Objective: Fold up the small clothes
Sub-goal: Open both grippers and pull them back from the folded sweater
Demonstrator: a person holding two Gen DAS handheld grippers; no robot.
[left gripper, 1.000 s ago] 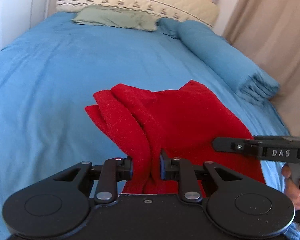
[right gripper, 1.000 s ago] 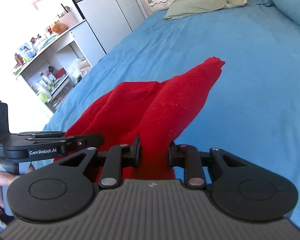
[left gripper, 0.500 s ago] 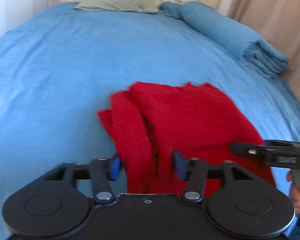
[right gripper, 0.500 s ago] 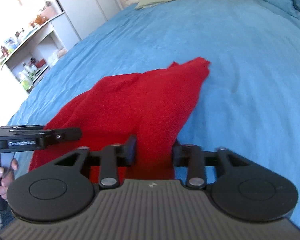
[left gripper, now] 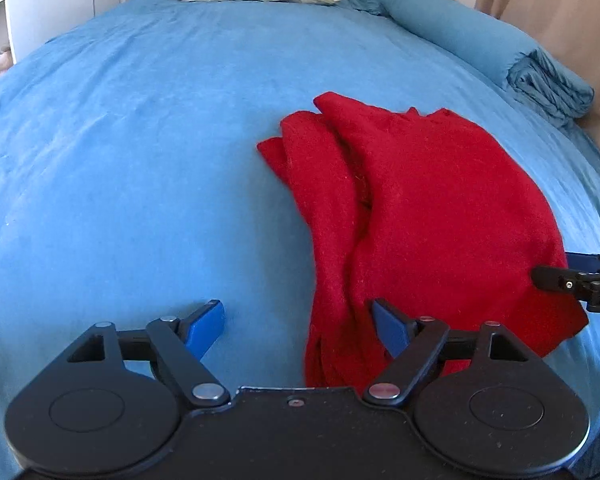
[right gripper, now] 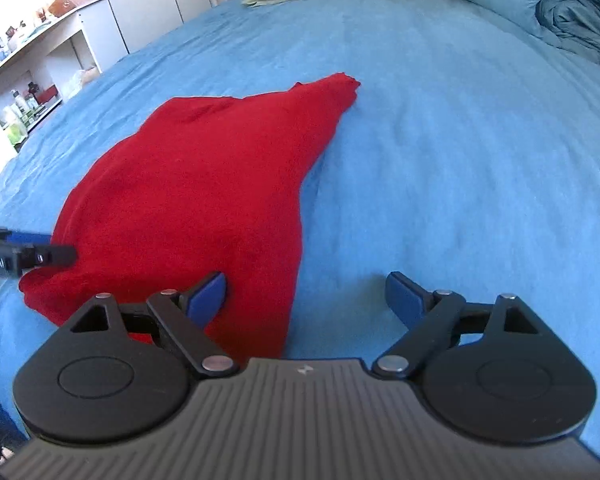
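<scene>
Your left gripper and right gripper both gape wide, jaws holding nothing. The red garment lies bunched on the bed, apparently brushing each gripper's inner finger.

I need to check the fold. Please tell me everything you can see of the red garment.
The red garment is a fuzzy, knit-looking cloth, lying folded but rumpled on the blue bedsheet. Long ridges bunch along one side; a narrow pointed end reaches toward the pillows. The left gripper and right gripper are open at its near edge, each with one finger over the cloth; contact is unclear.
</scene>
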